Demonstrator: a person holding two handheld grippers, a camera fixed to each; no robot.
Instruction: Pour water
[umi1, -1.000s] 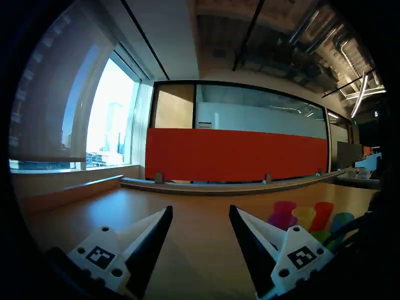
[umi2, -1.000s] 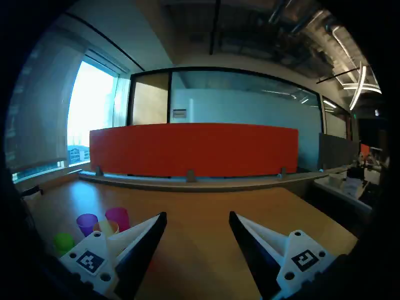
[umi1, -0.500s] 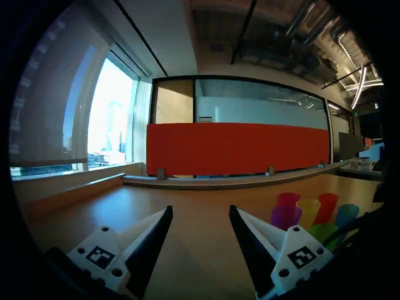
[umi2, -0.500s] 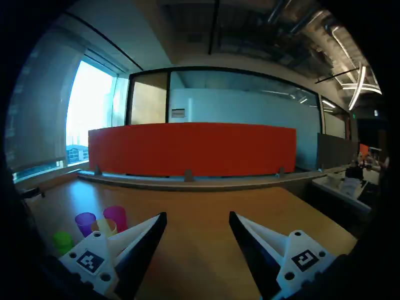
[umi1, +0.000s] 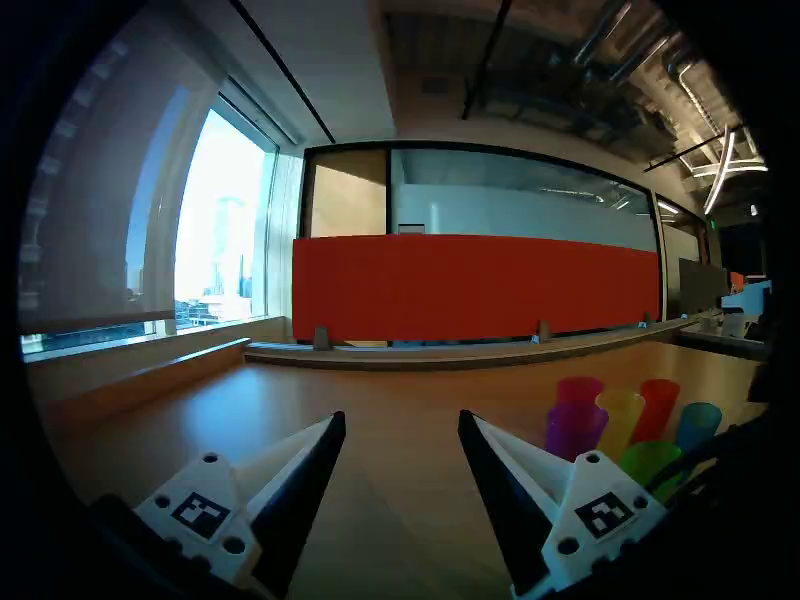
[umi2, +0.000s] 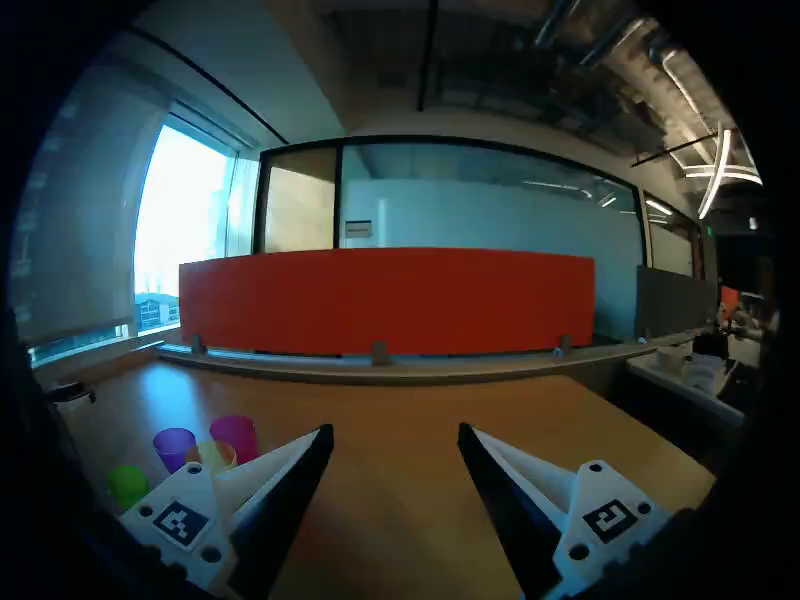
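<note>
Lower centre of the left gripper view: left gripper (umi1: 400, 415), fingers spread wide apart, nothing between them. Hovers over a wooden table (umi1: 400, 385). At lower right, just beyond the right finger: cups (umi1: 618, 425) standing upright in a tight cluster on the table. Magenta cup (umi1: 580, 388) and red cup (umi1: 658, 398) at the back, purple cup (umi1: 574, 428), yellow cup (umi1: 620, 405) and teal cup (umi1: 697, 424) nearer, green cup (umi1: 650, 460) partly hidden behind the finger.

Lower centre of the right gripper view: right gripper (umi2: 395, 428), fingers likewise parted, gripping nothing. At lower left there, the same cluster, beside and partly behind the left finger.

Across mid-frame in both views: red divider panel (umi1: 470, 285) along the table's far edge. Bright window (umi1: 215, 250) at the left.
</note>
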